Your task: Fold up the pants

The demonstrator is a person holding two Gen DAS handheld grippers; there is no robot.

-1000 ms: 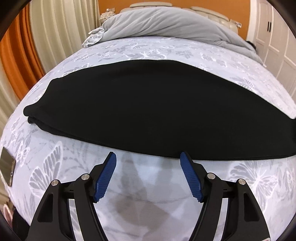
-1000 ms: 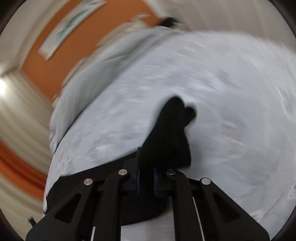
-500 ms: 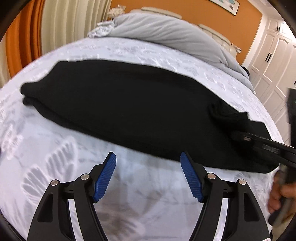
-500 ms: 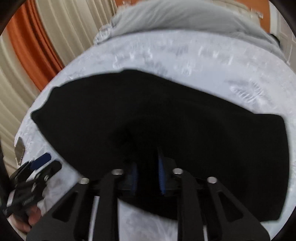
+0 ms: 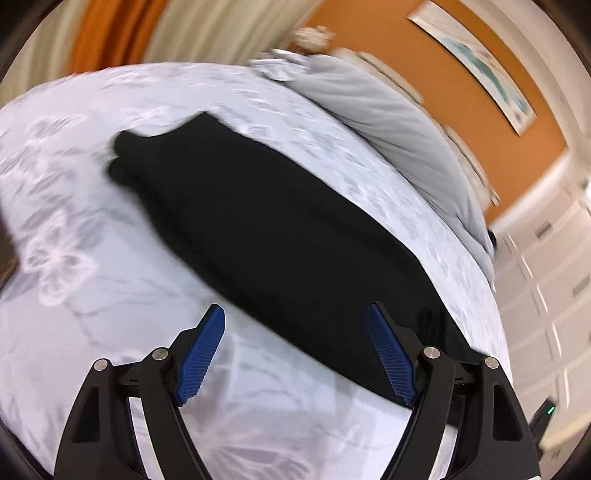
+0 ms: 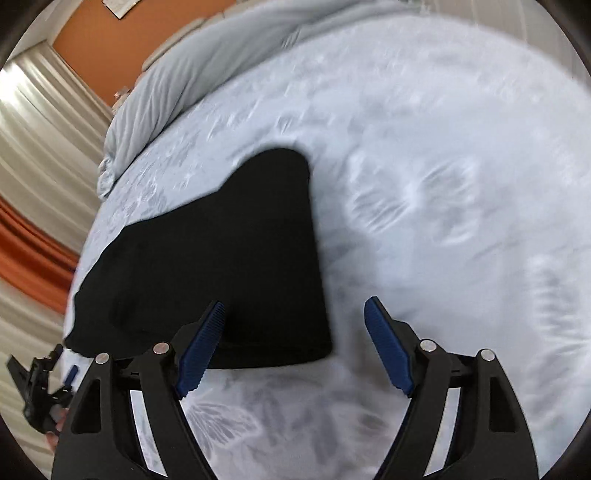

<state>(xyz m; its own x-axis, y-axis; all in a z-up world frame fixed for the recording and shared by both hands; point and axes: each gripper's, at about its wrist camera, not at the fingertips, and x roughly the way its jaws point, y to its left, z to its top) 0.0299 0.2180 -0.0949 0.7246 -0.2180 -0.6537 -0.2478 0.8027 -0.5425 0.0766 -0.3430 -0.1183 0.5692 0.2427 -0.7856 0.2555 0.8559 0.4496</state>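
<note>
Black pants lie folded in a long band across the pale butterfly-print bed sheet. My left gripper hovers over their near edge, jaws opening, with nothing pressed between the blue pads. In the right wrist view the pants end in a squared corner under my right gripper. Its jaws are opening too and the cloth lies loose below them. The left gripper shows small at the lower left edge of that view.
A grey duvet is bunched along the head of the bed, also seen as the grey duvet. Beyond it are an orange wall, cream and orange curtains, and white wardrobe doors at the right.
The right gripper, earlier shut on the pants' end, carried it over, let go and opened. The left gripper swung sideways and rolled, so the pants now run diagonally in its view.
</note>
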